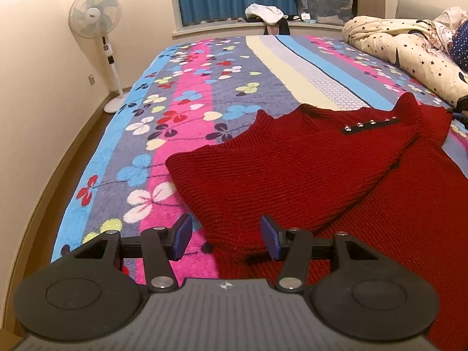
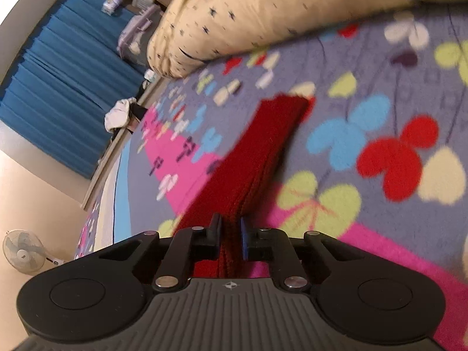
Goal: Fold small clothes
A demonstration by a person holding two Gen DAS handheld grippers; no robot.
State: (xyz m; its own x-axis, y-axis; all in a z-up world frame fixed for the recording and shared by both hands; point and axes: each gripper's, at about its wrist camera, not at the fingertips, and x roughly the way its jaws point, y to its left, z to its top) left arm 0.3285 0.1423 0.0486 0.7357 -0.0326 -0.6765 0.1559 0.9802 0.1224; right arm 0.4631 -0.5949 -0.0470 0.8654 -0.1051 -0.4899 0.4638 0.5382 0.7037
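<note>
Left gripper (image 1: pixel 226 237) at the bottom of the left wrist view, jaws standing about half apart, blue pads (image 1: pixel 184 235) clear of any cloth, gripping nothing, poised just above the near edge of the red knitted sweater (image 1: pixel 292 169). Sweater spread across the lower right of the frame on the flowered bedspread (image 1: pixel 175 93), partly folded over itself. Right gripper (image 2: pixel 229 235) at the bottom of its own blurred view, jaws narrow, pinching a doubled strip of the same sweater (image 2: pixel 263 143) running up to mid-frame. Star-print quilt (image 2: pixel 263 8) along the top.
</note>
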